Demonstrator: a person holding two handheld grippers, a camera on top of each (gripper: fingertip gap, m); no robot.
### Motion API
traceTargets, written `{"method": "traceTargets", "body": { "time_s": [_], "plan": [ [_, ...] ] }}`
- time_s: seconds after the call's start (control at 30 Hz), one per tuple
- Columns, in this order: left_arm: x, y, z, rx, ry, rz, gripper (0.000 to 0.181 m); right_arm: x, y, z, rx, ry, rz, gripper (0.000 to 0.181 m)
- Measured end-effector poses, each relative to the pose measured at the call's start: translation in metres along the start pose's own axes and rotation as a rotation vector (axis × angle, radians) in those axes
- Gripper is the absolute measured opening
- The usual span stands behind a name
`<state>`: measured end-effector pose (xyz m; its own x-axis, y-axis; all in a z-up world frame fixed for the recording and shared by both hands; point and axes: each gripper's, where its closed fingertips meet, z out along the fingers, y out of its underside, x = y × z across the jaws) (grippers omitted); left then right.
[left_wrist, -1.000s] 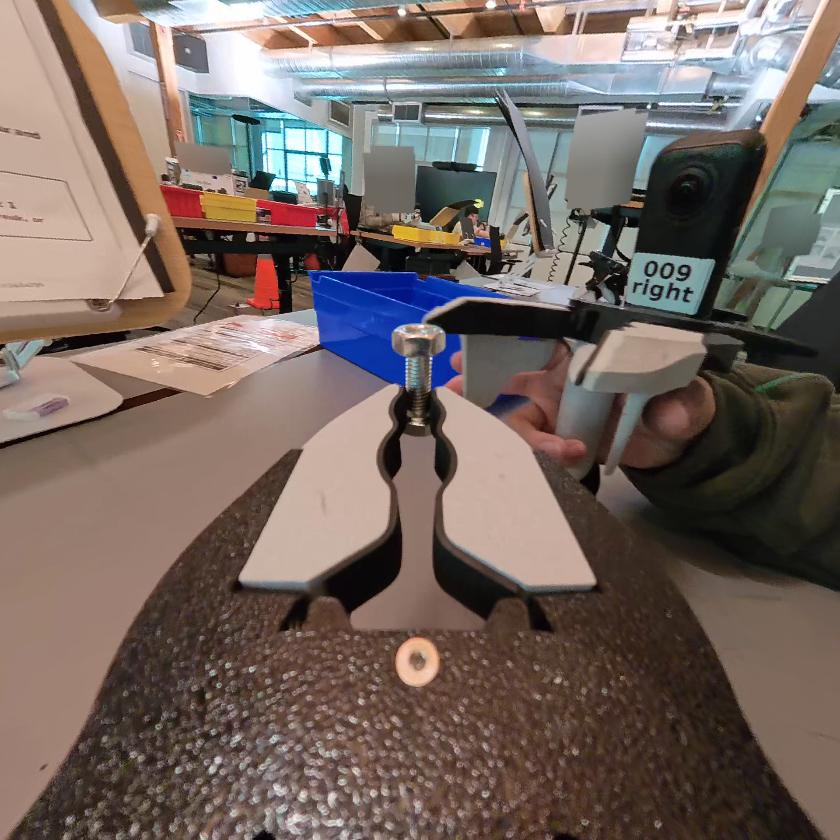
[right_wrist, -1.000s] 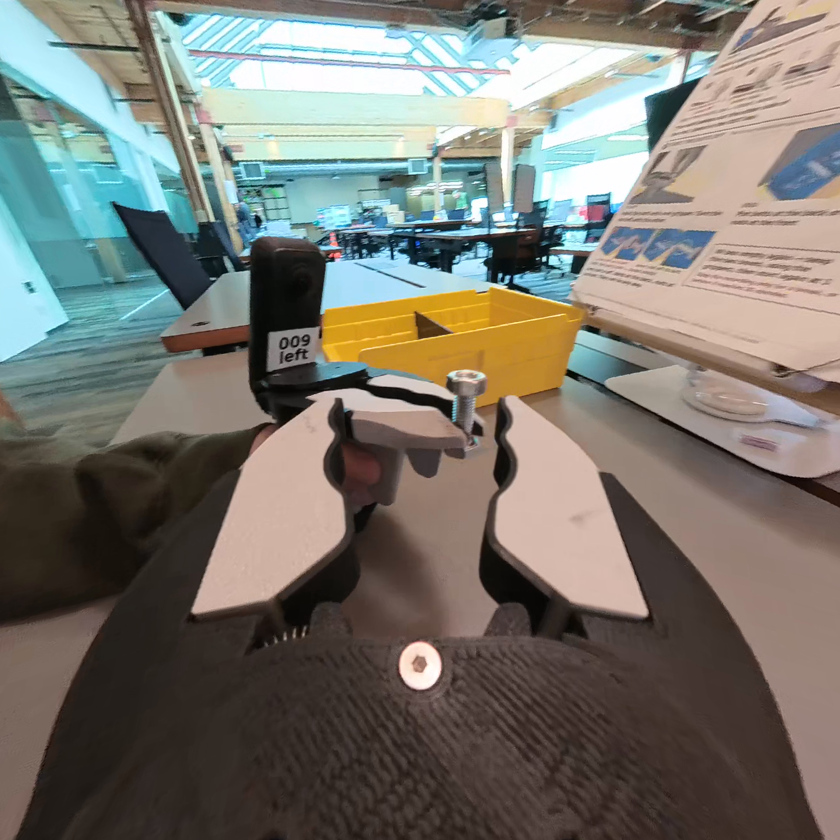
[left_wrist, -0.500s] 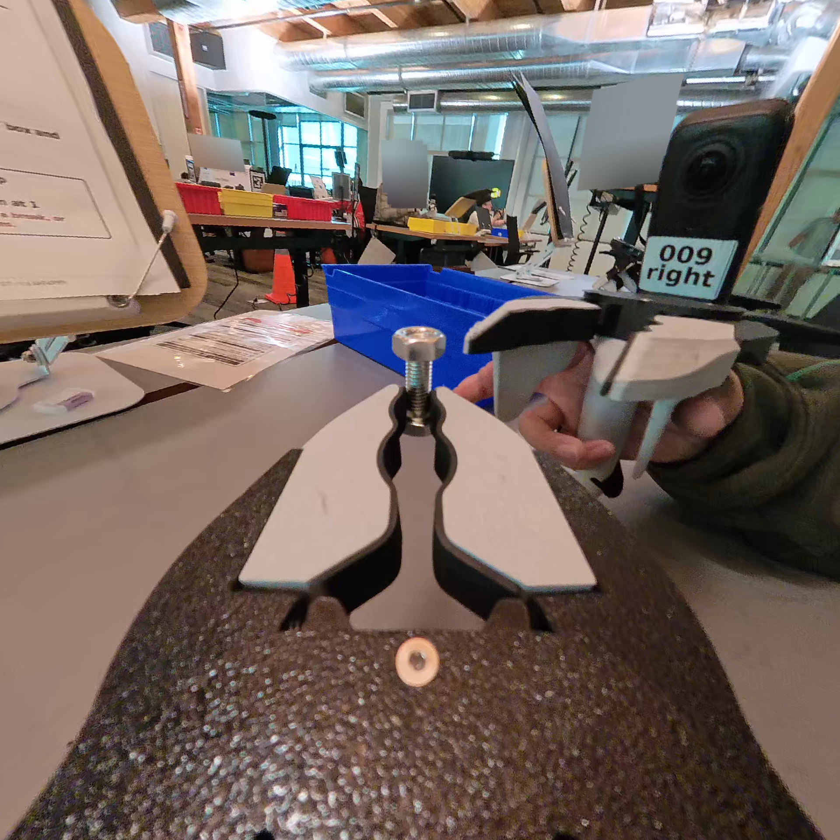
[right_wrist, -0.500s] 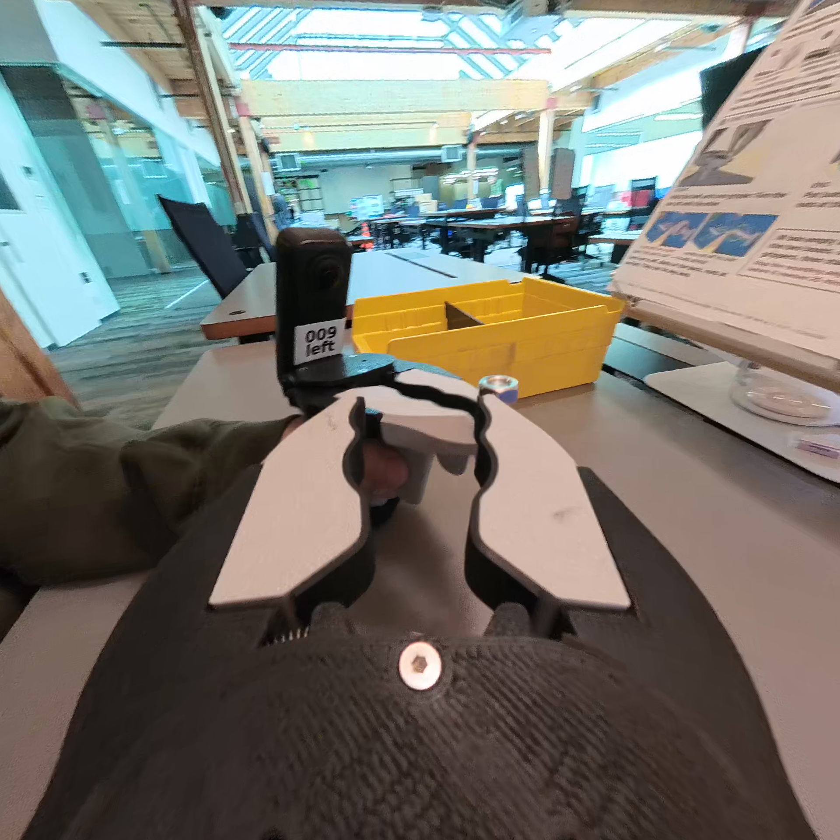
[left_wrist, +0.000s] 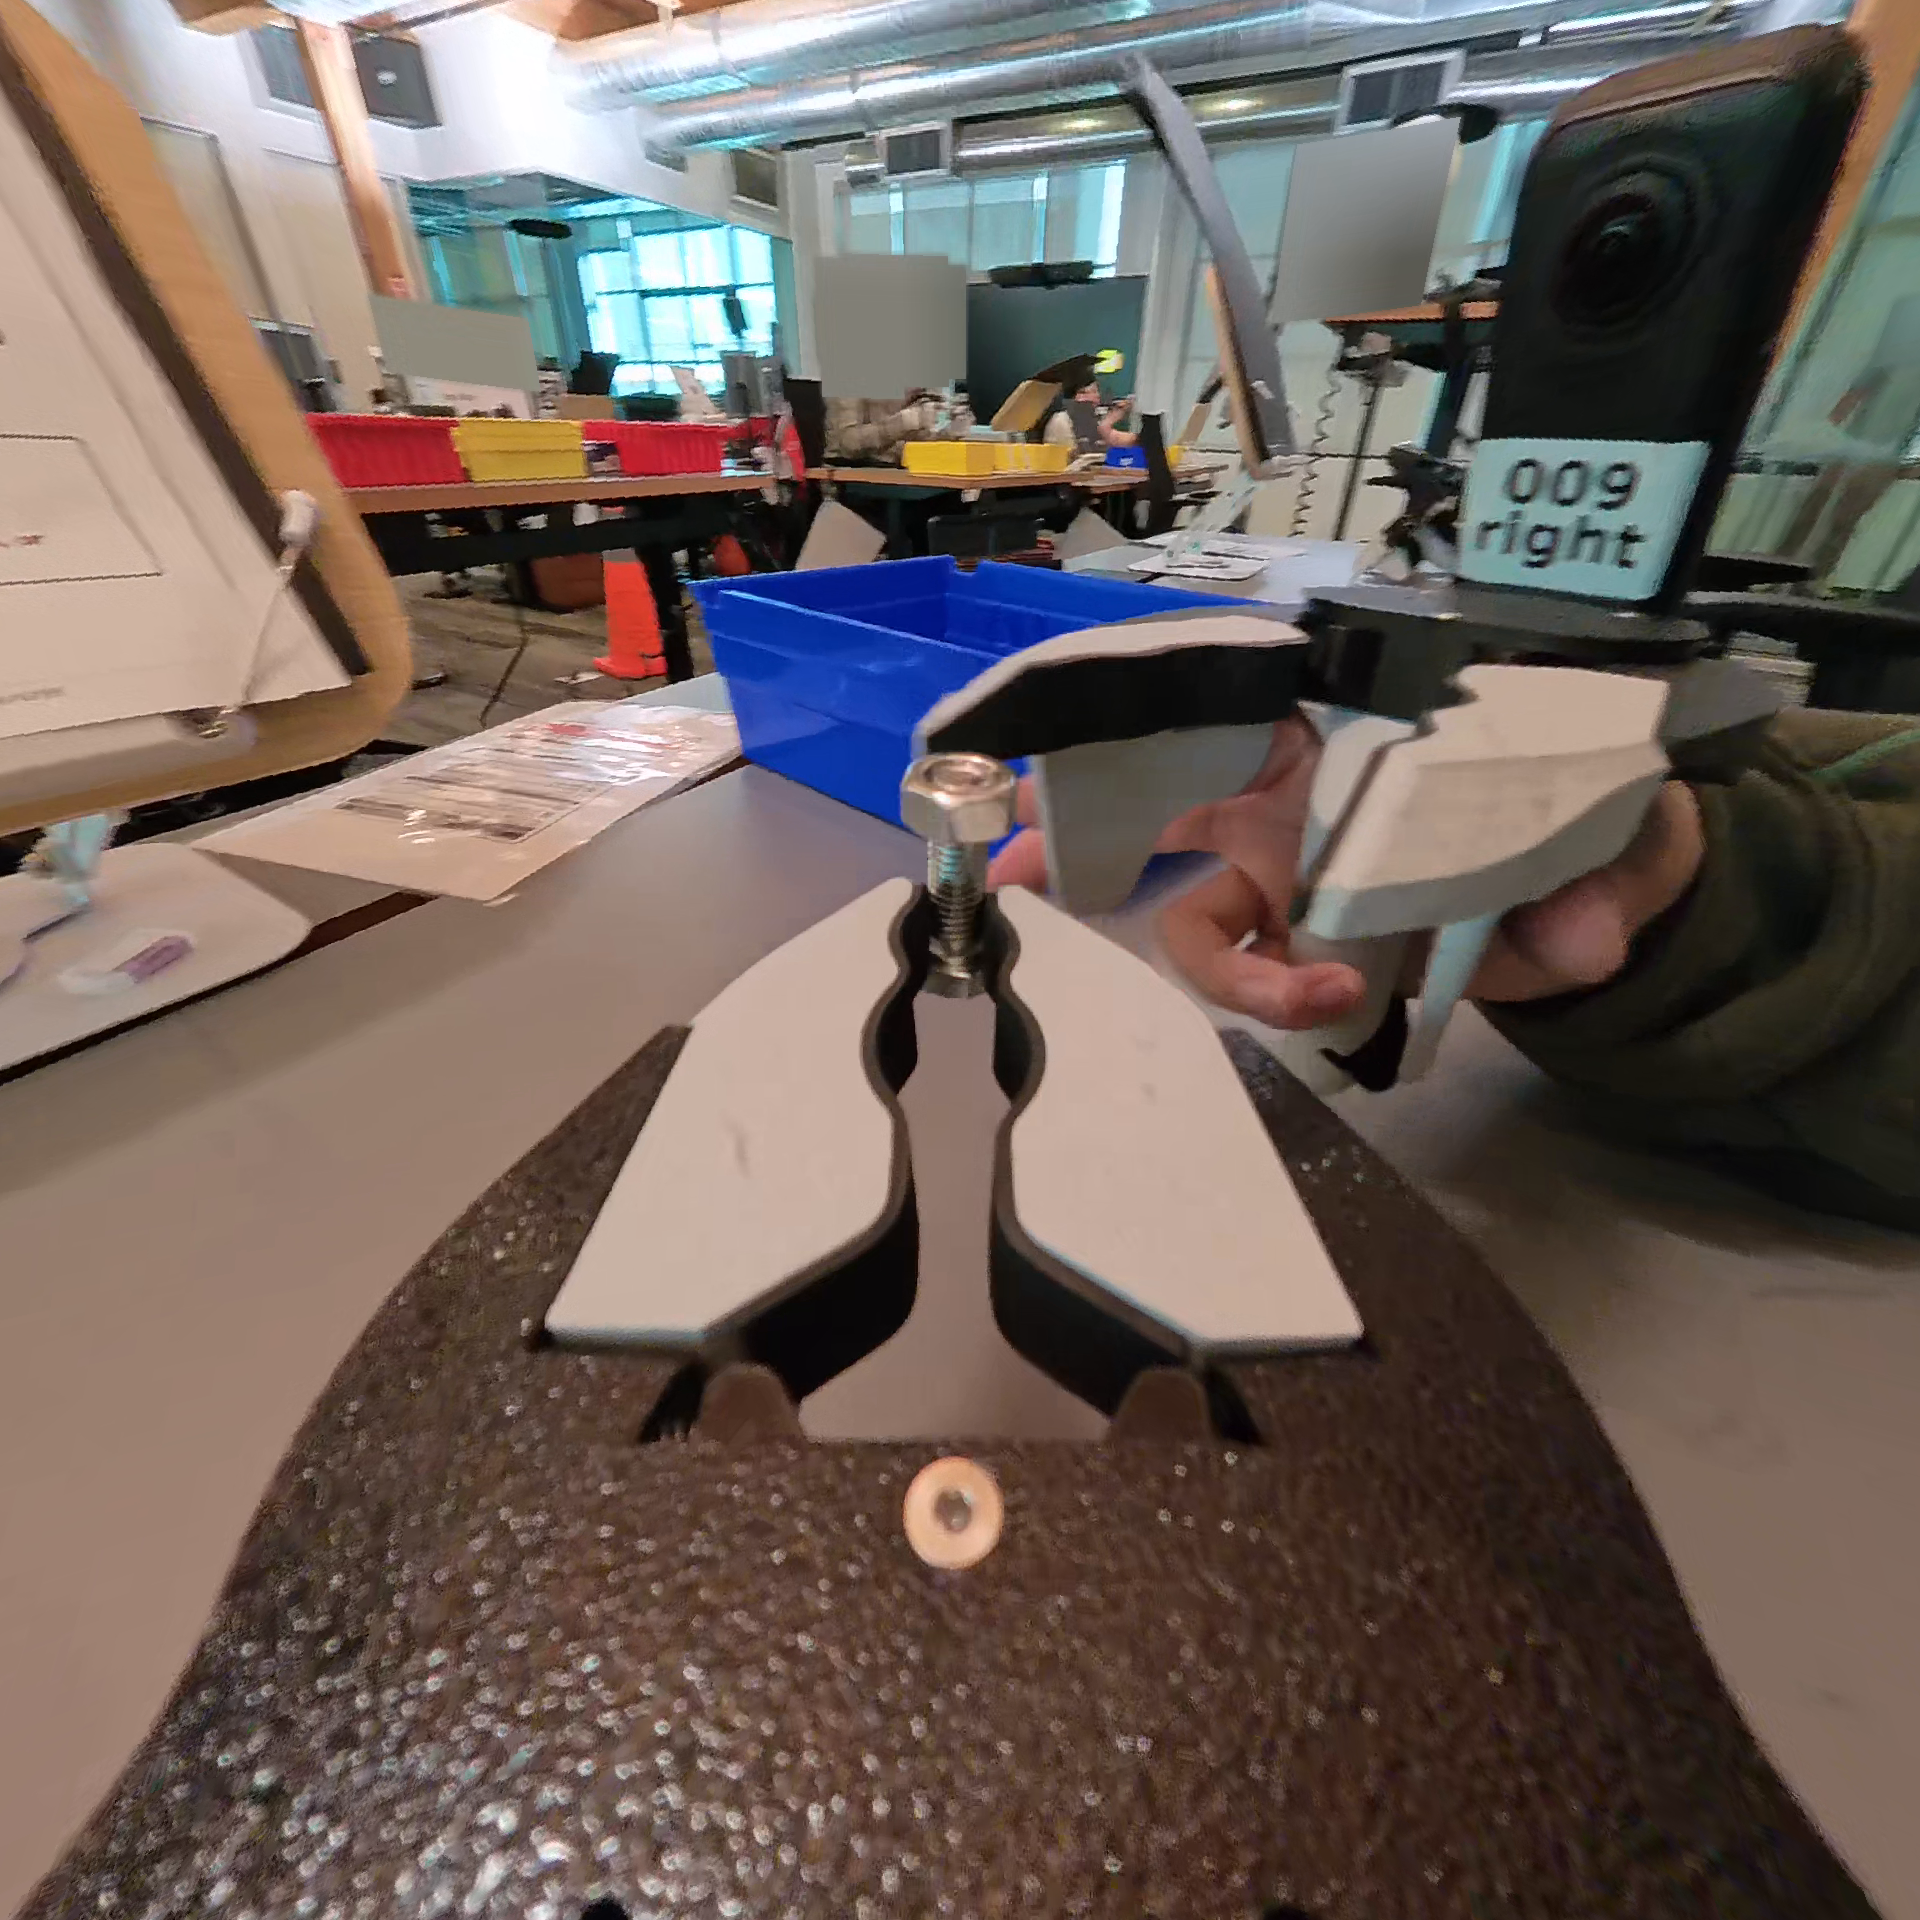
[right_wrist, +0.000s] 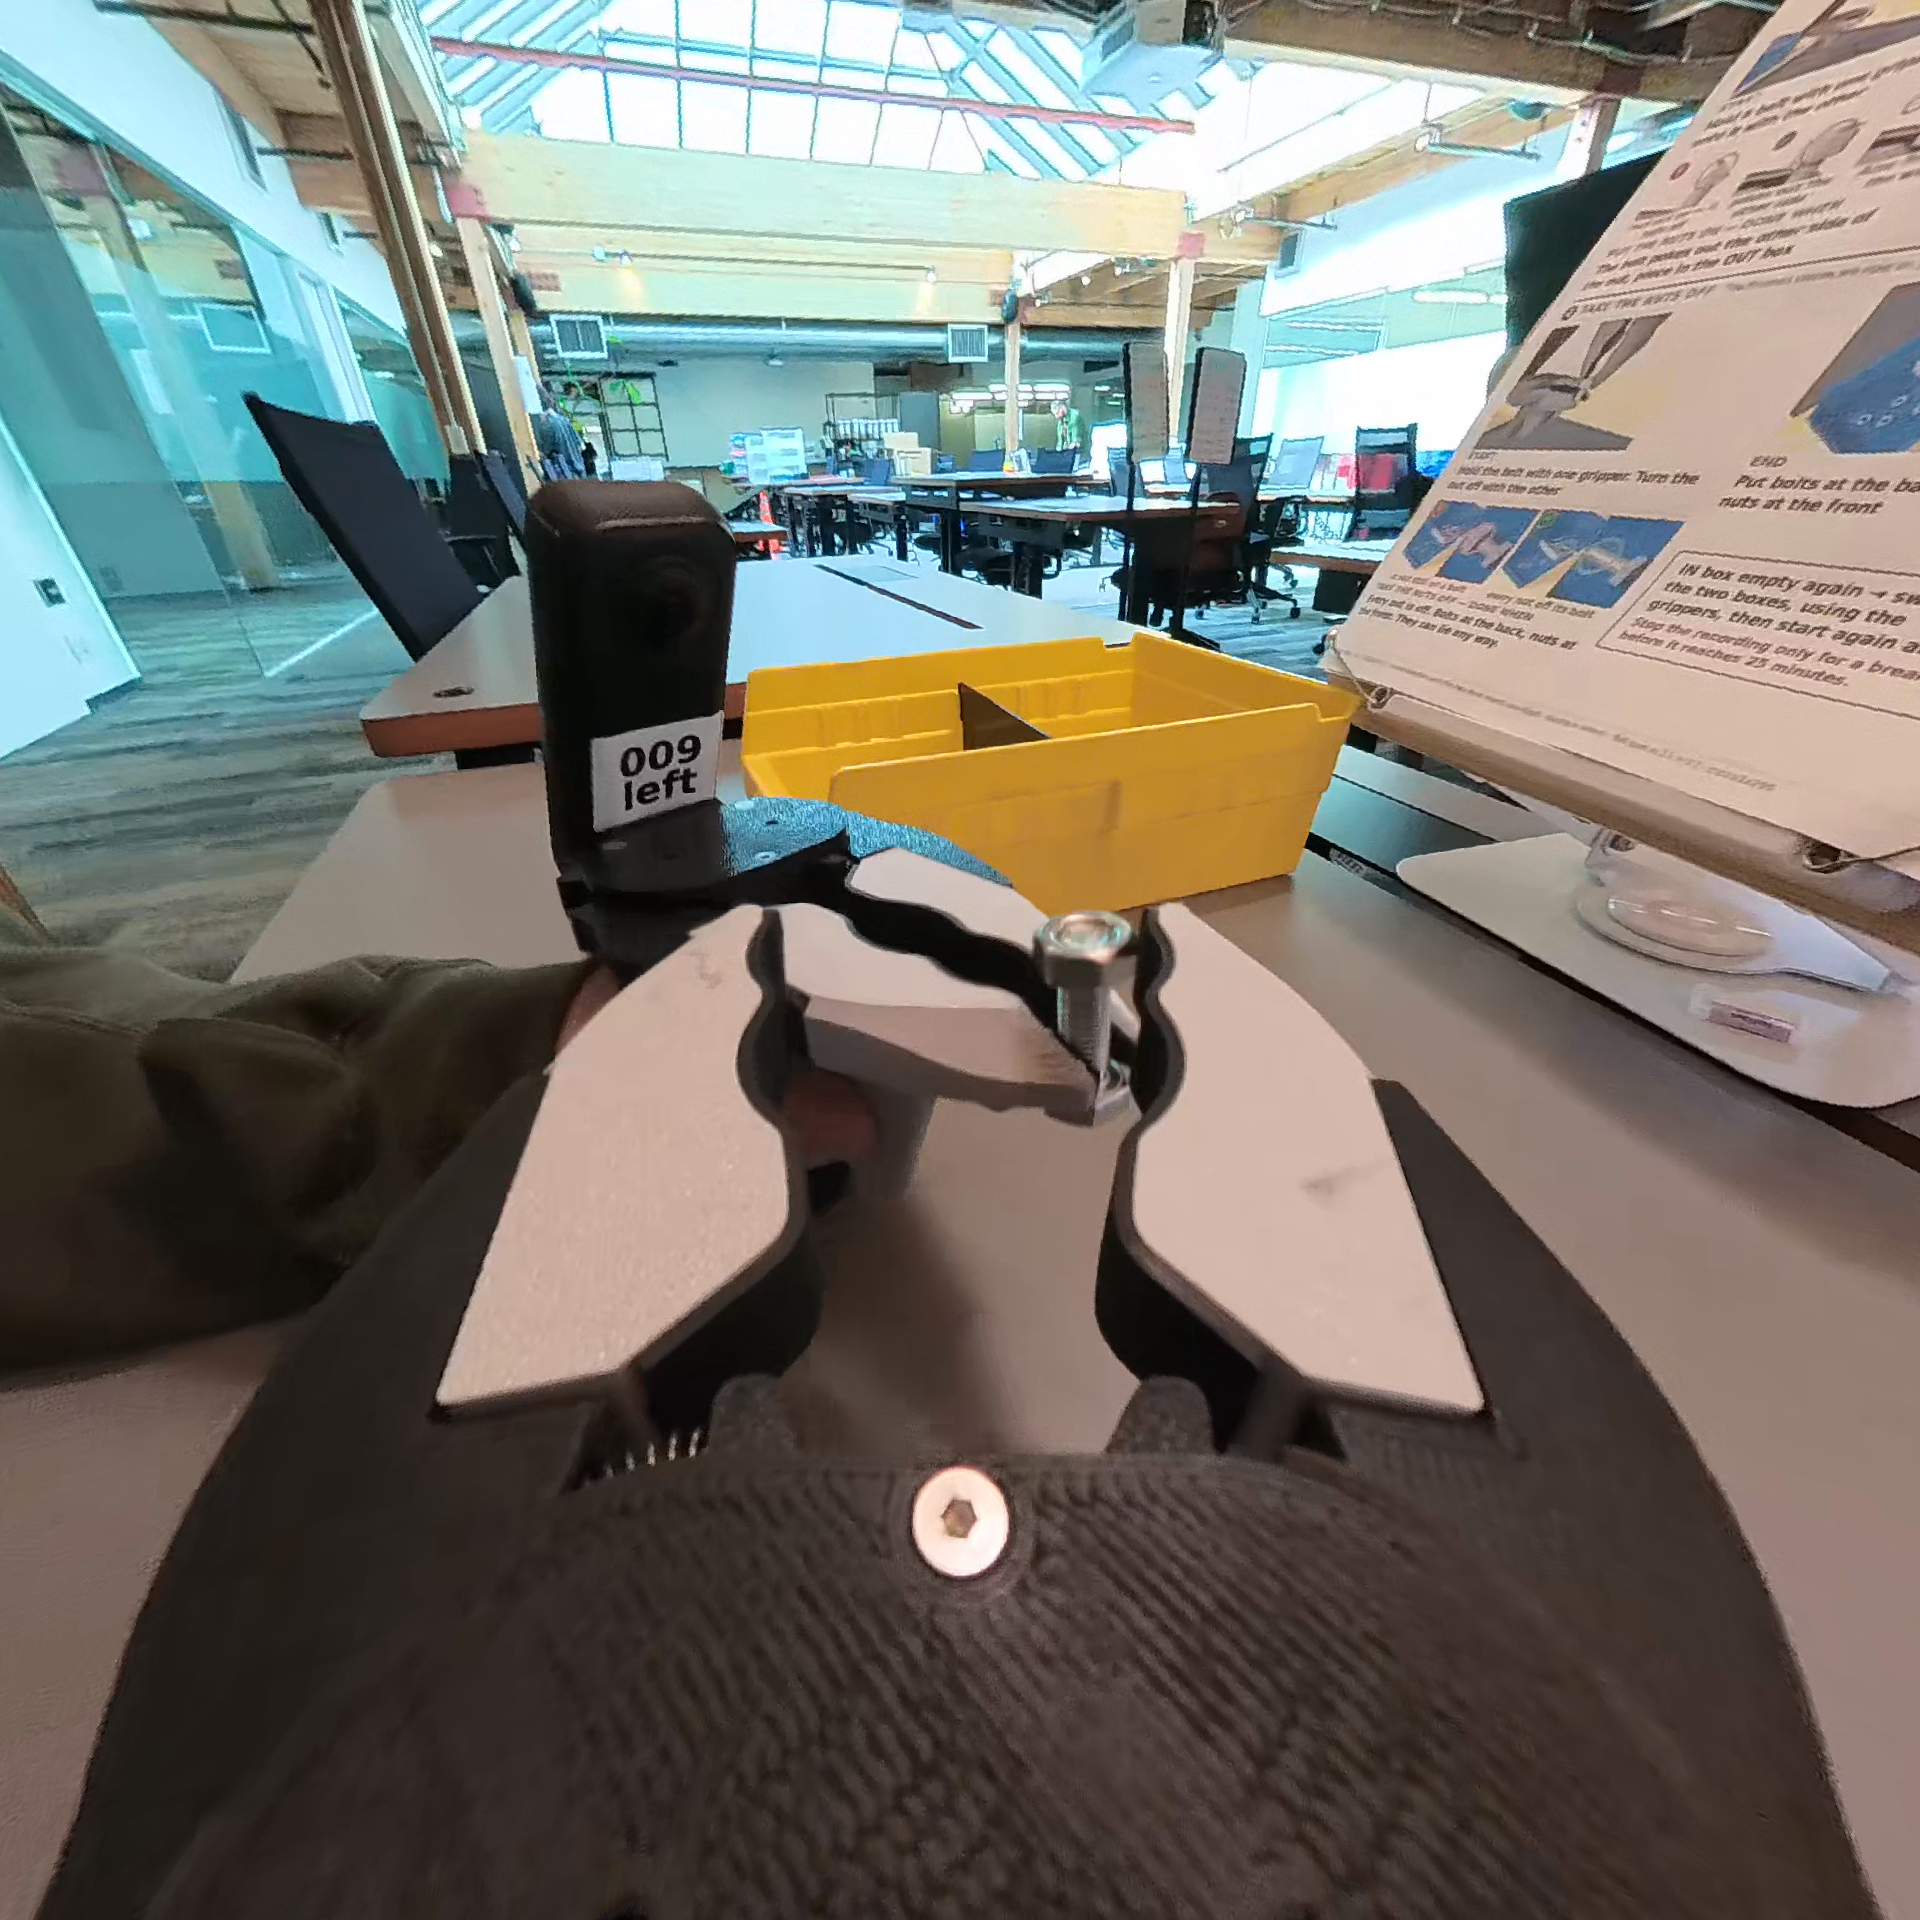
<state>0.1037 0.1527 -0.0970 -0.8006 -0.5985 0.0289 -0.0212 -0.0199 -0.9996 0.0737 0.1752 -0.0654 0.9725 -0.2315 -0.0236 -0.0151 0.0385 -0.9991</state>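
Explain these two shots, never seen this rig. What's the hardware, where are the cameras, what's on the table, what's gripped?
No robot here: a person holds a two-finger gripper in each hand, and each has a camera looking forward along its fingers. The left wrist view shows the left gripper shut on an upright bolt, head up. The right wrist view shows the right gripper open, with the bolt between its fingertips, close to one finger. On the grey table sit a blue bin, a yellow bin, a bagged sheet and a propped instruction board.
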Motion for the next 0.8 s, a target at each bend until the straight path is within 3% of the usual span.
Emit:
{"method": "traceTargets", "body": {
  "time_s": [0.1,0.33,0.53,0.8],
  "plan": [
    [-0.013,-0.002,-0.006,0.024,-0.053,-0.039,0.009,-0.008,0.003,-0.005,-0.034,-0.087,0.003,0.044],
    [0.000,-0.002,-0.001,0.024,0.015,-0.029,0.009,0.014,-0.001,-0.006,0.009,0.051,0.012,0.065],
    [0.012,-0.003,0.002,0.026,0.085,-0.019,0.009,0.006,0.003,-0.001,-0.003,0.016,-0.002,0.067],
    [0.010,-0.001,0.002,0.015,0.068,-0.021,0.009,-0.001,0.002,0.000,0.001,-0.011,0.007,0.062]
  ]
}}
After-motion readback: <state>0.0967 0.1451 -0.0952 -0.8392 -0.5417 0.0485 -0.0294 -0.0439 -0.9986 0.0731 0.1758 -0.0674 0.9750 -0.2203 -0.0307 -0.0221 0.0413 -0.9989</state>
